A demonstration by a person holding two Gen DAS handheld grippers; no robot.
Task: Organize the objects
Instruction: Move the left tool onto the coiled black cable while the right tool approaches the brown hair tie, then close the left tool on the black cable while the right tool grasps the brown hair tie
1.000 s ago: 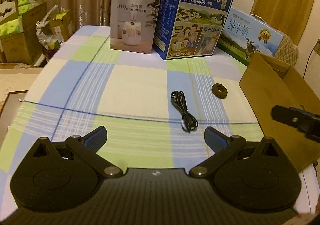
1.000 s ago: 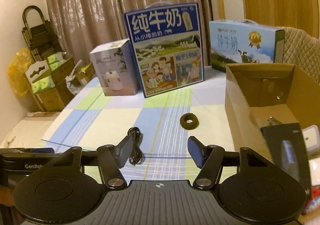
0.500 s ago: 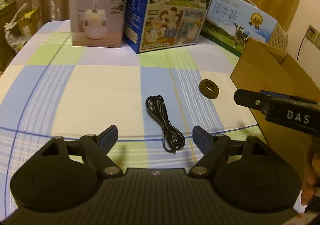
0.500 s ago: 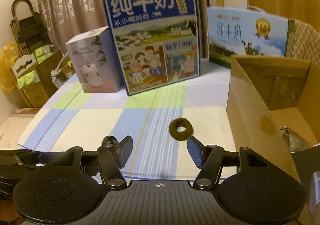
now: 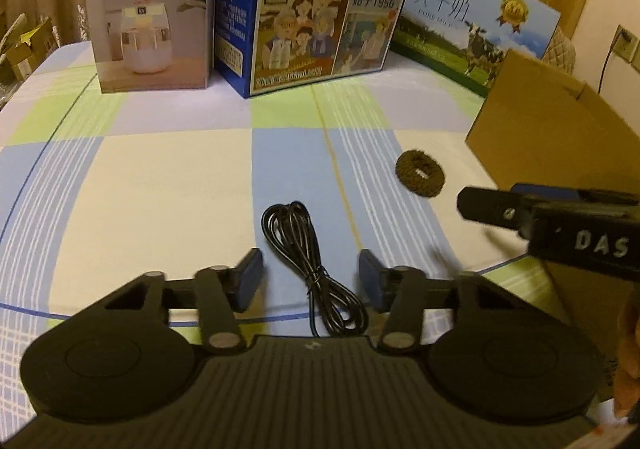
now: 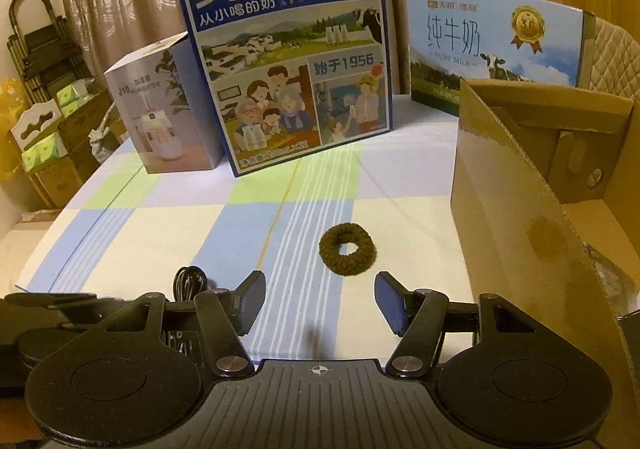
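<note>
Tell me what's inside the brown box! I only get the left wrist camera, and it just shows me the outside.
Observer: The right wrist view looks over the wall of the cardboard box. At the far side a folded inner flap with holes in it stands up.
Operator: Are the right tongs open? I only see them from the side.
Observer: Yes, the right tongs are open with nothing between the pads. The scrunchie lies on the cloth just ahead of them.
Operator: What's way over on the left of the room?
Observer: A dark folded metal frame leans against the wall there.
</note>
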